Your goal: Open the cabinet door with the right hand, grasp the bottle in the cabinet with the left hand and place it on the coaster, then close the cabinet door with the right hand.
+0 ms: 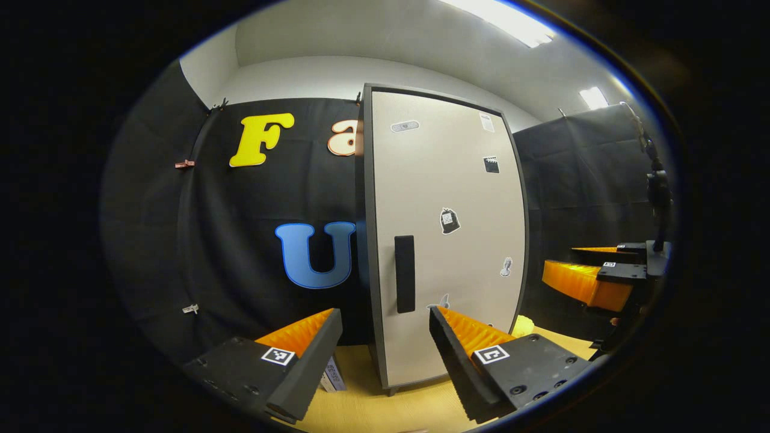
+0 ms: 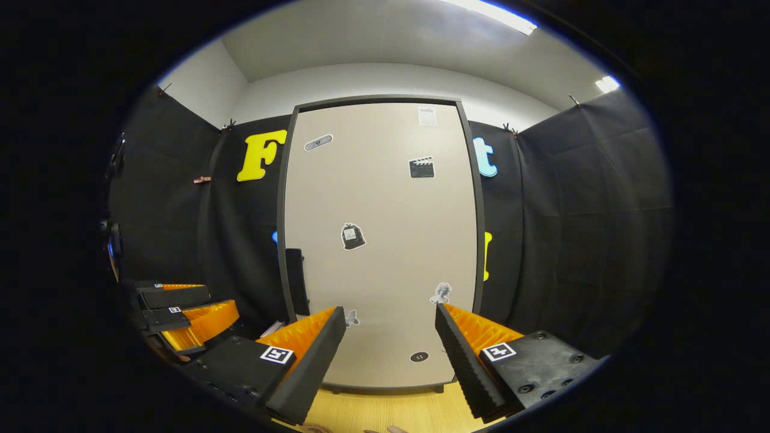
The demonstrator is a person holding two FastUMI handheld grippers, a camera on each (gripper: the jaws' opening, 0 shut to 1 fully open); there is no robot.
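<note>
The cabinet [image 1: 445, 240] stands upright on the wooden table with its beige door [image 2: 385, 240] closed, so whatever is inside is hidden. Its black vertical handle [image 1: 405, 273] sits on the door's left edge, also seen as the handle [image 2: 296, 281] in the right gripper view. My left gripper [image 1: 385, 328] is open, a short way in front of the handle, holding nothing. My right gripper [image 2: 390, 322] is open too, facing the lower middle of the door. A small yellow object [image 1: 522, 326], perhaps the coaster, lies by the cabinet's right base.
The right gripper [image 1: 586, 282] hangs to the right of the cabinet in the left gripper view; the left gripper [image 2: 192, 316] shows at the left in the right gripper view. A small white and blue item [image 1: 332, 376] lies at the cabinet's left foot. The wooden table [image 2: 391, 412] runs below.
</note>
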